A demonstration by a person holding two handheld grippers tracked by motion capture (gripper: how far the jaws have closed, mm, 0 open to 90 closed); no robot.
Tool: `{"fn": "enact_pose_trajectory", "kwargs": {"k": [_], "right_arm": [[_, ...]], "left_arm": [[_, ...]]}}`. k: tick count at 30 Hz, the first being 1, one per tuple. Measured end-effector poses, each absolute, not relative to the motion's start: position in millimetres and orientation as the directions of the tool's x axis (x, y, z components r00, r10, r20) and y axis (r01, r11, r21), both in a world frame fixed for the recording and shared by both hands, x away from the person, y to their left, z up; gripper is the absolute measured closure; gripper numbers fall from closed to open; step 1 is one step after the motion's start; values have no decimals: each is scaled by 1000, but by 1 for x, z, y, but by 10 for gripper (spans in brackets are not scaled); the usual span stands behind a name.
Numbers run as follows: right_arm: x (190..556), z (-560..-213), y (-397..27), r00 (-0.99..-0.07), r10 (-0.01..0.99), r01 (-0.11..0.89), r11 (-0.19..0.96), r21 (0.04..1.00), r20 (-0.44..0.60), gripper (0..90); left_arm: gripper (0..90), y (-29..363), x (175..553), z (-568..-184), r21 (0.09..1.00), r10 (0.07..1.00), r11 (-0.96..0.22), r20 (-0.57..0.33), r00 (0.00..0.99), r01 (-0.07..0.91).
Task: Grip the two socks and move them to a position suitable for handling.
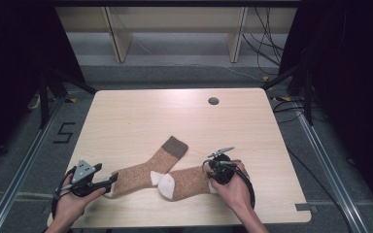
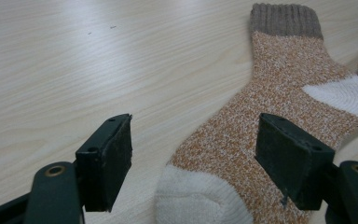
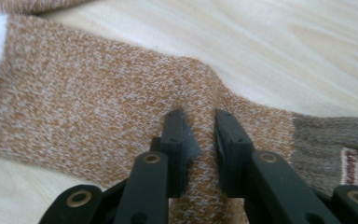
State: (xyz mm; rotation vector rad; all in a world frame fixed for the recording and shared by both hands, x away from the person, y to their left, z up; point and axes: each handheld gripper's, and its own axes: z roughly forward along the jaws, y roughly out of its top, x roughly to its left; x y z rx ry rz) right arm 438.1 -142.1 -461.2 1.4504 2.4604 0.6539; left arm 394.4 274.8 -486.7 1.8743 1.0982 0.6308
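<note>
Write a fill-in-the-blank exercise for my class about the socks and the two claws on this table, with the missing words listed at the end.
1. The right claw is pinching a fold of the near sock's ____ fabric.
2. The left claw is ____, with the far sock's white toe between its jaws.
3. Each sock has a ____ ribbed cuff.
4. The socks lie on a light ____ table.

Missing words: orange; open; brown; wooden

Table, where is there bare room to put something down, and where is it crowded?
The far half of the table is bare, from the socks back to the cable hole. The right side past the right gripper is free too. It is crowded along the near edge: two socks cross there, the left gripper at one toe, the right gripper pinching the other.
</note>
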Motion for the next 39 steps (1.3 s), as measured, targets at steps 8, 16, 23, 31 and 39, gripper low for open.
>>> {"fn": "enact_pose_trajectory", "kwargs": {"k": [8, 16, 23, 31, 39], "right_arm": [[434, -460, -144, -529, 849, 765, 472, 439, 8, 589], [442, -426, -131, -555, 832, 677, 444, 587, 11, 488], [486, -430, -94, -612, 791, 626, 475, 618, 11, 450], [527, -452, -58, -618, 786, 636, 484, 601, 21, 448], [542, -467, -54, -612, 791, 644, 495, 583, 5, 425]], "left_arm": [[290, 271, 396, -490, 838, 842, -317, 33, 539, 444], [310, 268, 394, -494, 791, 829, -358, 26, 558, 495], [301, 268, 396, -496, 747, 801, -429, 54, 596, 508], [287, 269, 397, -500, 754, 827, -370, 0, 563, 543], [280, 268, 399, -503, 744, 821, -388, 10, 571, 544]]}}
